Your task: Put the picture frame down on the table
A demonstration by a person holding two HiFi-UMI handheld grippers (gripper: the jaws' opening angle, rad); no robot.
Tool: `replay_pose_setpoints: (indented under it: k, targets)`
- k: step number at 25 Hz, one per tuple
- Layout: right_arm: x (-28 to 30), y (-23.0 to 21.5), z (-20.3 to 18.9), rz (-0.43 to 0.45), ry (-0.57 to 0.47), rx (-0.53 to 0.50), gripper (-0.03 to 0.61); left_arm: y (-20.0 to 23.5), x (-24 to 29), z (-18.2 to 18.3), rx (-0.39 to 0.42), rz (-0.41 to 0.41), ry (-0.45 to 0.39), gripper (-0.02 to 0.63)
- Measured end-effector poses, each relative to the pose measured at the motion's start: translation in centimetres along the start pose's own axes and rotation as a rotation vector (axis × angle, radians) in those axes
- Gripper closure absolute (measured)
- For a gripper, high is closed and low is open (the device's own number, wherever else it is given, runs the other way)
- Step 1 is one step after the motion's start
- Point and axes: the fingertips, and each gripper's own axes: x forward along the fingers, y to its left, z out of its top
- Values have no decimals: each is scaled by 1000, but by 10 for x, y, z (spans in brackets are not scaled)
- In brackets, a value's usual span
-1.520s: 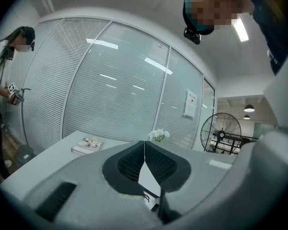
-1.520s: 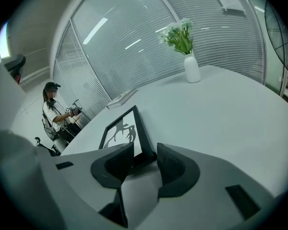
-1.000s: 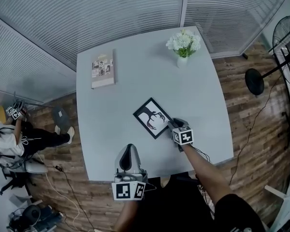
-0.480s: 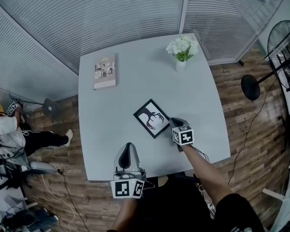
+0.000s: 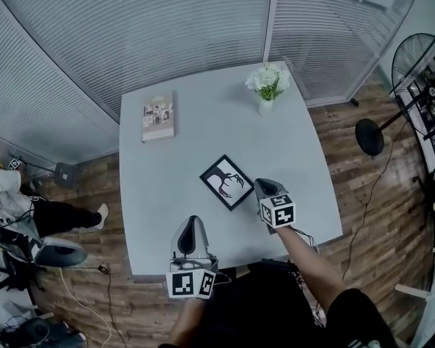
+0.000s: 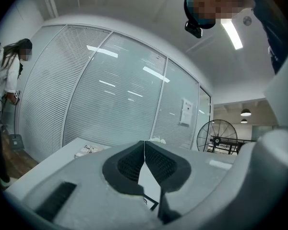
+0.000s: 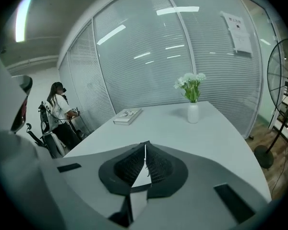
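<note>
The picture frame (image 5: 227, 182) lies, apparently flat, mid-surface (image 5: 203, 107), so the placing looks done. Just beside it the right claw (image 5: 263, 186) is clenched on nothing; the left claw (image 5: 192, 222) is likewise clenched and empty.

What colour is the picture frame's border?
The picture frame has a black border around a white picture with a dark figure; clearest in the head view.

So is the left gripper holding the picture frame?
No, the left gripper's jaws are shut on nothing, and the picture frame lies on the table, apart from it.
</note>
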Motion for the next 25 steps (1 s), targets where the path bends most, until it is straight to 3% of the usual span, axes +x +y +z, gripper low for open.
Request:
replay_pose_setpoints:
  k: [7,13,19,25]
  targets:
    - [-59,26,45,-26,-178,-34,561,-2,-14,4,11,-6,-7,594]
    - [-113,63,72,13,-284,-90,560,-5,-22,6,18,-23,-7,594]
    - [-162,98,70,79,-348,-83,560,-9,-27,0,15,-35,3,594]
    - [-175,111,59,82,-351,-104,560,-10,-26,-4,16,-47,10,594]
